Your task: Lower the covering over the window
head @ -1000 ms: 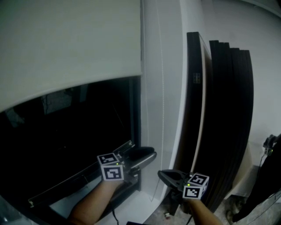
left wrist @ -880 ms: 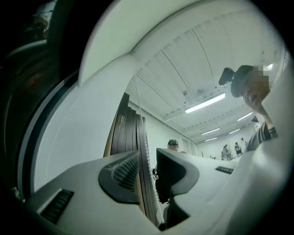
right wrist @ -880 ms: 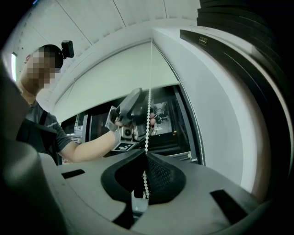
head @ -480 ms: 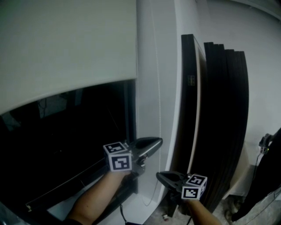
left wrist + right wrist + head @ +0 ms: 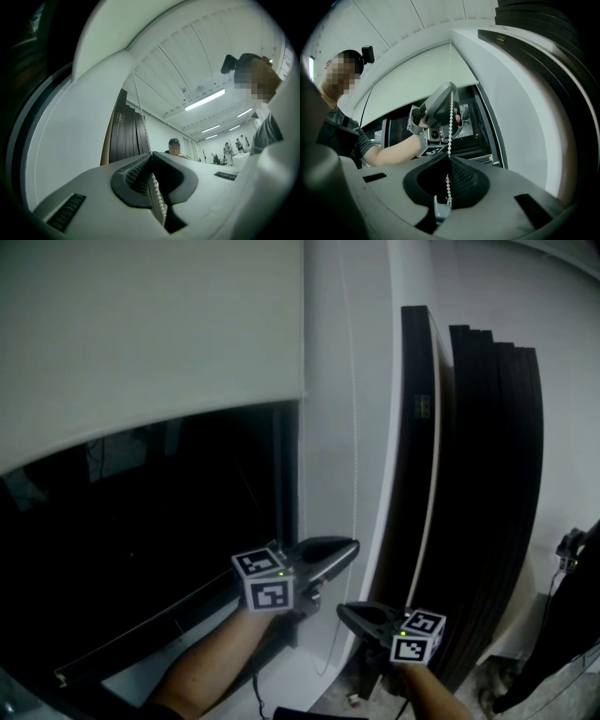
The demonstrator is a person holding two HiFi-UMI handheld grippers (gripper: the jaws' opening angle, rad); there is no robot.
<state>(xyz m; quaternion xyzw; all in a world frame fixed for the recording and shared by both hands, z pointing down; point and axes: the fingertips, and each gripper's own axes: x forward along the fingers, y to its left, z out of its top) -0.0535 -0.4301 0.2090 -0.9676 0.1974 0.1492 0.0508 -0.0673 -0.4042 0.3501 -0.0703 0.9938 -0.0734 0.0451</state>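
pale fabric roller blind (image 5: pixel 141 343) covers the upper part of the dark glass window (image 5: pixel 141 531). its bottom edge hangs partway down, and the lower pane is bare. left claw (image 5: pixel 349 547), just right of the window frame, has just been closing and pinches the white beaded pull chain (image 5: pixel 450 122), which hangs along the white wall. right claw (image 5: pixel 345 612) sits just below it, clamped on the same chain. tall dark flat panels (image 5: pixel 469 502) stand upright against the wall at far right.
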